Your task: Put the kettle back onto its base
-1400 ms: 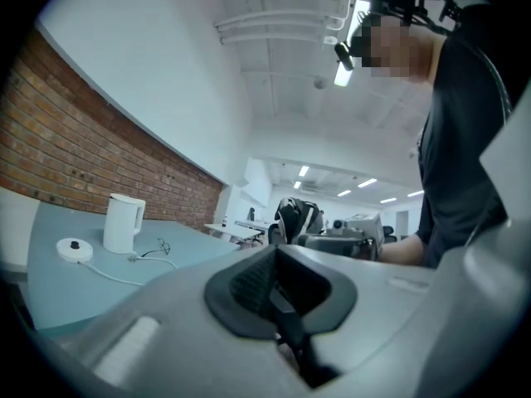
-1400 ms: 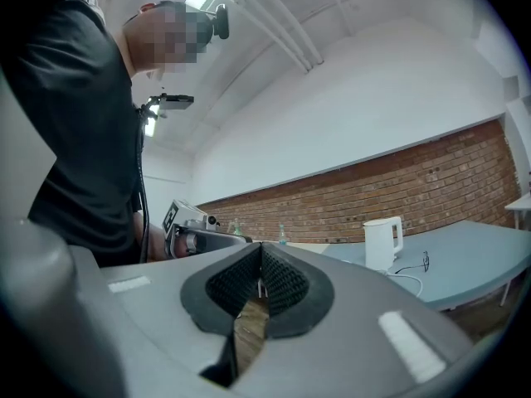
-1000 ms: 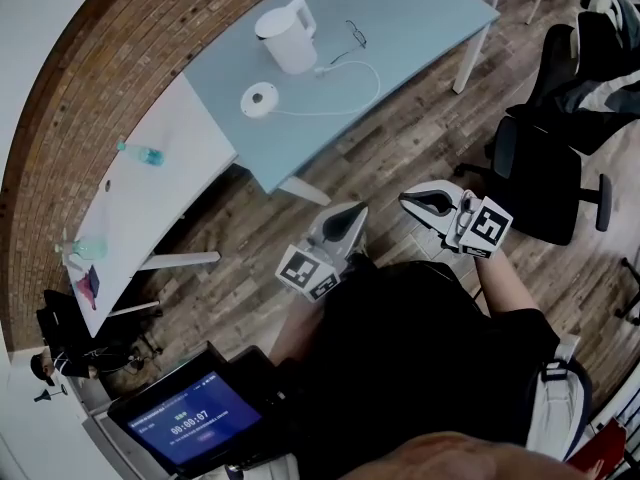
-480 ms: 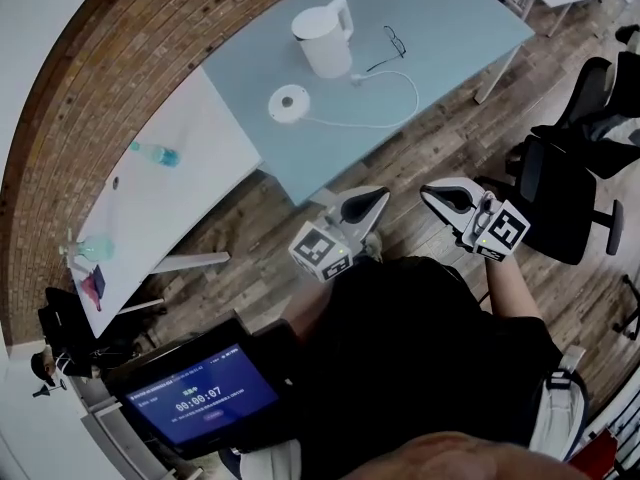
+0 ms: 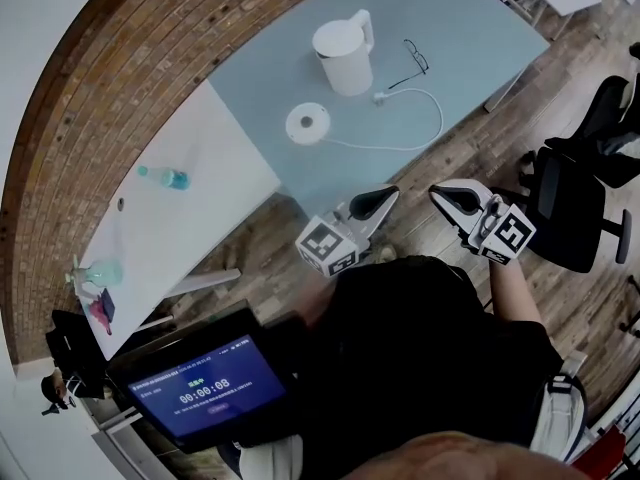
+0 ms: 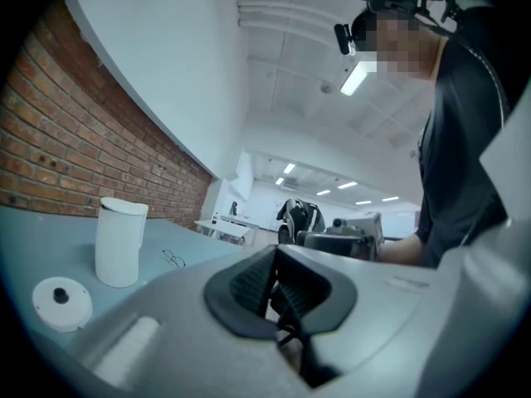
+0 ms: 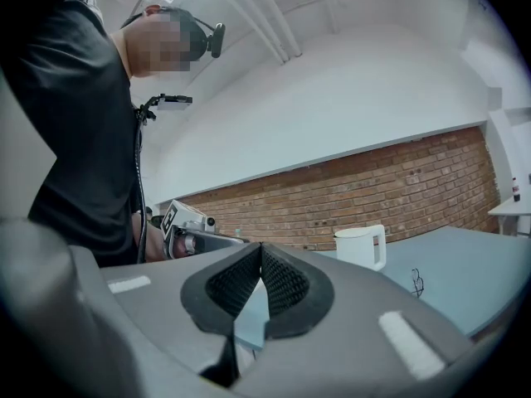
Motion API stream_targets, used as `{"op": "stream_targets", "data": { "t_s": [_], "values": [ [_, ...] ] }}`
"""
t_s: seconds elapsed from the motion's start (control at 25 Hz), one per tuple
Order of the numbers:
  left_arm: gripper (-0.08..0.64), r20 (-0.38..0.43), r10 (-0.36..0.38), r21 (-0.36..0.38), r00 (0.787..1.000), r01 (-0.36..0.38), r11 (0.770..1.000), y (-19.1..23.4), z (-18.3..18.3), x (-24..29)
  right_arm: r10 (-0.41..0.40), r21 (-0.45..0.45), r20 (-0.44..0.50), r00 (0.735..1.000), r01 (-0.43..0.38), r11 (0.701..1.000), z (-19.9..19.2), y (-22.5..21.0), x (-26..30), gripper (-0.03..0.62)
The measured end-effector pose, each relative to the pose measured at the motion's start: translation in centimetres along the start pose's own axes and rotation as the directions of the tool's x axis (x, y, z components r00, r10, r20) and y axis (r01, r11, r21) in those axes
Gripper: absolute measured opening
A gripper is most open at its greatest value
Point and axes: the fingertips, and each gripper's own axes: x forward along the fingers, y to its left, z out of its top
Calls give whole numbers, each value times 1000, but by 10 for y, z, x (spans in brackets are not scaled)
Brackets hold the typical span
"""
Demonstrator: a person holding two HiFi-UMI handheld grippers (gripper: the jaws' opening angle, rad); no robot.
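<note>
We have drawn nearer the table (image 5: 450,28) (left gripper (image 5: 388,194) and right gripper (image 5: 438,194) both pinched shut, empty), the kettle (image 5: 343,56) upright near its base (image 5: 308,123), not on it, beyond reach.

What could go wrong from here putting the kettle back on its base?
Both the left tool and right tool are shut and short of the table; unless one opens, it may shove the kettle over.
The glasses lie close by the kettle's handle side; a reach could sweep them.
The cord loops toward the table's near edge; snagging it may drag the base.
</note>
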Motion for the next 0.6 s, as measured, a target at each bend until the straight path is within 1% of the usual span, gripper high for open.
{"op": "stream_targets", "data": {
  "t_s": [0.2, 0.44, 0.6],
  "values": [
    [5, -1, -43, 3, 999, 43, 999, 22, -3, -4, -7, -13, -6, 1000, 7, 1000, -2, -10, 30, 6],
    [5, 9, -60, 5, 998, 60, 998, 45, -1, 0, -17, -20, -10, 1000, 16, 1000, -4, -28, 45, 6],
    [5, 2, -50, -13, 999, 50, 999, 57, -4, 2, -18, -11, -18, 1000, 17, 1000, -7, -38, 51, 6]
  ]
}}
